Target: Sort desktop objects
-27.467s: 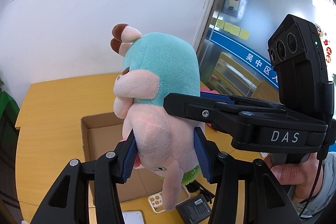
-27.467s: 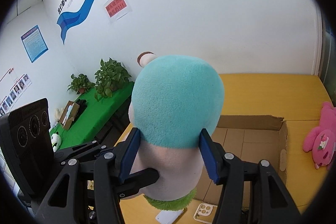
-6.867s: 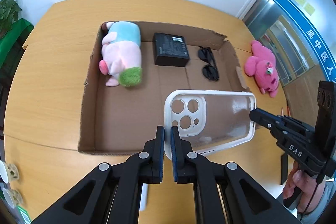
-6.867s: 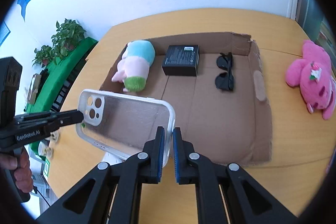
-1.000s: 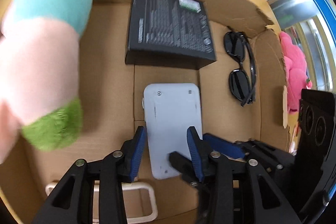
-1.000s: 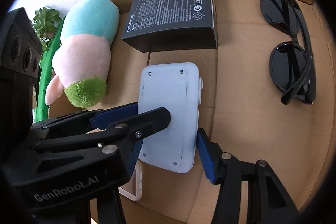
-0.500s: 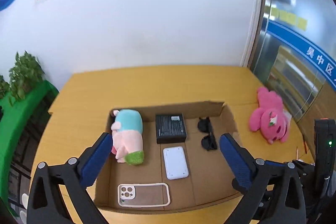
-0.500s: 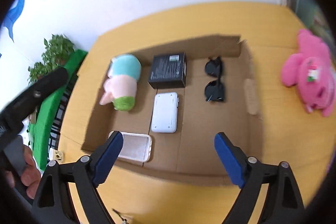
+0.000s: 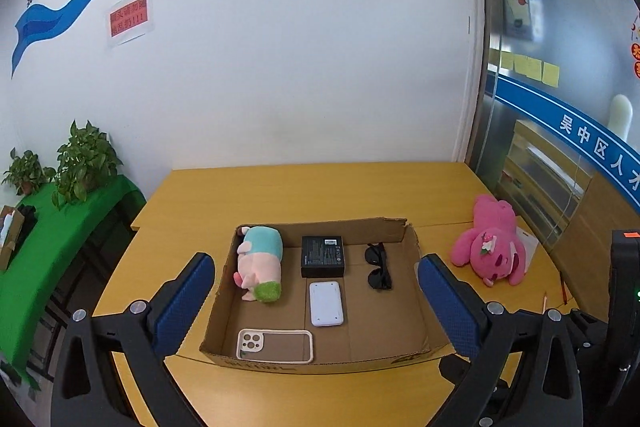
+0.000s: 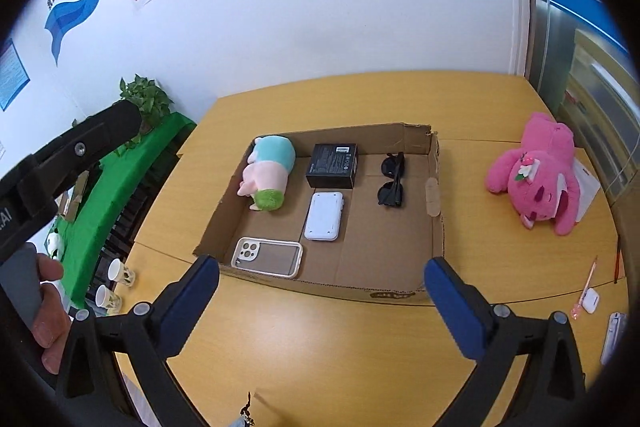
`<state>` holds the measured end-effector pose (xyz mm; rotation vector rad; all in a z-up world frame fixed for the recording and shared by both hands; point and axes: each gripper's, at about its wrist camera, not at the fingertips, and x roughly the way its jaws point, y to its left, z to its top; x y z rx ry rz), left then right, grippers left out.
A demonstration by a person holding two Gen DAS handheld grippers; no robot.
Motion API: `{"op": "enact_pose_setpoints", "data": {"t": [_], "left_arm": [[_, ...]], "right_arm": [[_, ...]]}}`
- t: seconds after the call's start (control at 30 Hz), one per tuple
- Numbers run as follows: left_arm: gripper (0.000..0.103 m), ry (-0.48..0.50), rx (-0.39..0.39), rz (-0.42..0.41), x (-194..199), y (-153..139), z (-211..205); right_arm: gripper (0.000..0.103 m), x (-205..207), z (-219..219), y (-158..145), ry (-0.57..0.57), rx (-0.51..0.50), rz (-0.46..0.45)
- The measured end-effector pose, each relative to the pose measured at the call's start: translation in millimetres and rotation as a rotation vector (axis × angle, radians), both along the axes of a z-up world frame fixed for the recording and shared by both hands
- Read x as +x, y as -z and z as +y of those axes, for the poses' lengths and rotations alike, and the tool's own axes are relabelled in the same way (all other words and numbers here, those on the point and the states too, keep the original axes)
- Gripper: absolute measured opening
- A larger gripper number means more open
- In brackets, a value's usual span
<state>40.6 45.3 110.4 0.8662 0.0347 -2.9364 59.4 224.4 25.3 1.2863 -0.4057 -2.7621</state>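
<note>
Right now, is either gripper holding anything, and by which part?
Nothing is held. The left gripper is wide open and empty. The right gripper is opening, with nothing between its pads; the white device lies in the cardboard box.

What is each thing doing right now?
cardboard box: open, flat on the table
blue-and-pink plush: lying in box
black box: closed, in box
sunglasses: folded, in box
white device: flat, in box
phone case: empty, in box
pink plush: lying outside box
</note>
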Motion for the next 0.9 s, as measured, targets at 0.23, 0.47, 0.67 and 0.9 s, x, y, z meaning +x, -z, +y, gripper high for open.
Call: {"op": "enact_pose_setpoints", "data": {"t": [0.23, 0.47, 0.67, 0.9], "left_arm": [[0.103, -0.034, -0.01, -0.037, 27, 3, -4], [0.103, 0.025, 0.043, -0.062, 44, 5, -14], [0.103, 0.05, 0.037, -0.057, 53, 5, -32], [0.103, 0.068, 0.032, -0.069, 62, 6, -62]], "right_arm": [[0.102, 26, -10, -6, -0.023, -0.005, -0.002], [0.102, 41, -23, -11, -0.011, -0.011, 0.005], [0.102, 50, -39, -17, 0.027, 0.017, -0.002], [0.102, 51, -71, -35, 0.055, 0.081, -0.011]]}}
